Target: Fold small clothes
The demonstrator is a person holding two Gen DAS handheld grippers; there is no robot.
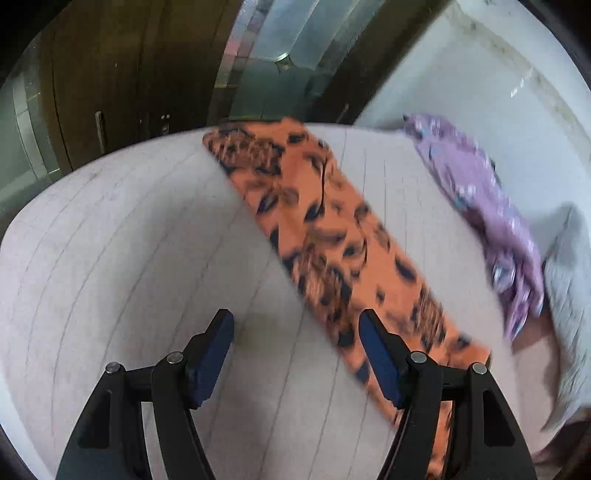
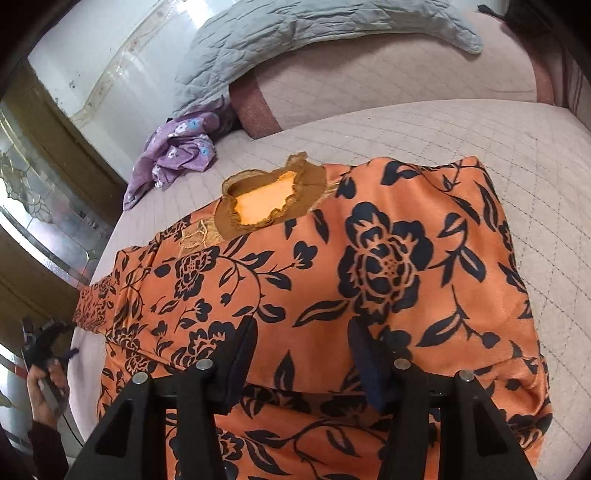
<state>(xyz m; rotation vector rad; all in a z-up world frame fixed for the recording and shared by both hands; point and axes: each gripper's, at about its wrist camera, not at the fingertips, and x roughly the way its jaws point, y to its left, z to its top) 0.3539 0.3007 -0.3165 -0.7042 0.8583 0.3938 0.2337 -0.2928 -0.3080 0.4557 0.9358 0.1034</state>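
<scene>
- Left wrist view: your left tongs (image 1: 297, 354) stand spread wide, nothing between the pads. Bare bed cover shows in the gap.
- The bed (image 1: 122, 236) has a pale quilted cover with stitched lines.
- The orange top (image 1: 325, 236), printed with dark flowers, lies as a long strip running from the far edge of the bed down to the right finger. Its near end passes under and behind that finger. The picture is blurred here, so you cannot tell whether the finger touches the cloth.
- A purple cloth (image 1: 484, 206) lies crumpled to the right, apart from the orange top.
- A grey quilt (image 1: 569, 280) sits at the far right edge.
- Right wrist view: your right tongs (image 2: 301, 354) are partly spread, low over the orange top (image 2: 369, 258). Both fingers sit against the fabric, and cloth fills the gap between them. The pads do not press on a fold, so call them spread, not pinching.
- The top lies flat on the bed (image 2: 443, 129), its brown collar (image 2: 269, 195) on the far side, a sleeve trailing left.
- The purple cloth (image 2: 177, 155) is bunched beyond the collar, to the left.
- The grey quilt (image 2: 295, 33) is draped across the back.
- A hand (image 2: 44, 391) with a dark grip shows at lower left.
</scene>
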